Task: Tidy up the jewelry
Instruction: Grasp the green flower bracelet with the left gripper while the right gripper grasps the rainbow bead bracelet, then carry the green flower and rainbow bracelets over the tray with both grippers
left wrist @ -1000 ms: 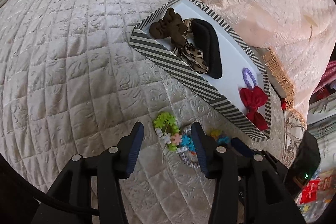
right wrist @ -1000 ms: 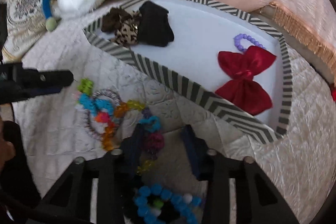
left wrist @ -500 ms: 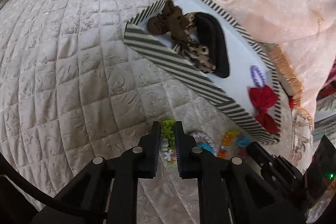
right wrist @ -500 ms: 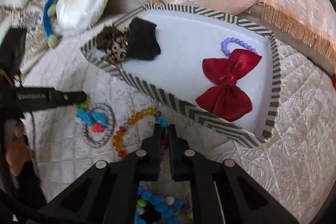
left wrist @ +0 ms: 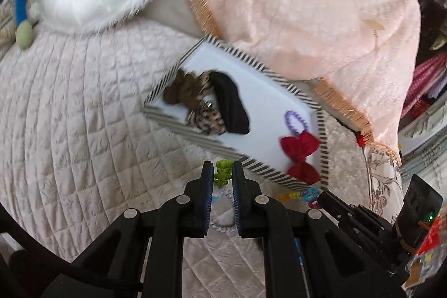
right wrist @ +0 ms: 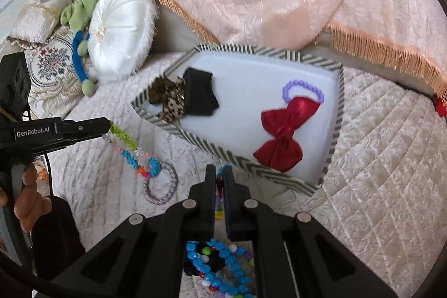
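Jewelry is pinched in both pairs of tongs above the quilted bedspread [right wrist: 377, 158]. A multicoloured flower-bead bracelet [right wrist: 131, 150] is clamped at its green end between the closed jaws of the left gripper [right wrist: 107, 127], and its lower end, looped through a grey woven ring [right wrist: 162, 183], trails down to the quilt. A strand of small coloured beads [right wrist: 219, 203] is gripped by the right gripper [right wrist: 220, 175], whose jaws are pressed together just in front of the striped box [right wrist: 335, 113]. A red bow [right wrist: 285, 136], a purple bead bracelet [right wrist: 304, 88] and dark hair accessories [right wrist: 192, 97] are seen inside the box. A blue bead necklace [right wrist: 218, 267] lies below the right tongs
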A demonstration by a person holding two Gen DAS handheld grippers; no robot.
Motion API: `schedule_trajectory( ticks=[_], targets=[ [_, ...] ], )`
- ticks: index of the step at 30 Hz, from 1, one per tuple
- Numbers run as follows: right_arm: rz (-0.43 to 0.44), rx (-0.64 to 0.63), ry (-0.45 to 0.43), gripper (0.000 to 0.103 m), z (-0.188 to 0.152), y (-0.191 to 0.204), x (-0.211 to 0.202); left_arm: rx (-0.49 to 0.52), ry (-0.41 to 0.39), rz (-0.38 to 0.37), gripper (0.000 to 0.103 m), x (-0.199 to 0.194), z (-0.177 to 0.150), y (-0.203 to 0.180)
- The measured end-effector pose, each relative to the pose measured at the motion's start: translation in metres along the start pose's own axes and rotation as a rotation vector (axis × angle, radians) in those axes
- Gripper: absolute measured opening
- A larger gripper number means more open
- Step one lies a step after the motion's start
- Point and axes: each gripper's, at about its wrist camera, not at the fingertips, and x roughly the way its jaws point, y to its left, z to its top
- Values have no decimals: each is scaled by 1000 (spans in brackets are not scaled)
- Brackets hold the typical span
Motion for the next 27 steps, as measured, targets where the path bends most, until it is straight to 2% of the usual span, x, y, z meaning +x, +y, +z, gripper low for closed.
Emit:
schedule_trajectory(
  ticks=[11, 27],
  targets=[
    [-32, -28, -69, 5, 24, 4, -45, 110, -49, 38, 0, -13, 15, -35],
    [-46, -41, -73, 5, 44, 0, -42, 200, -40, 69, 0, 8, 35, -63]
  ],
)
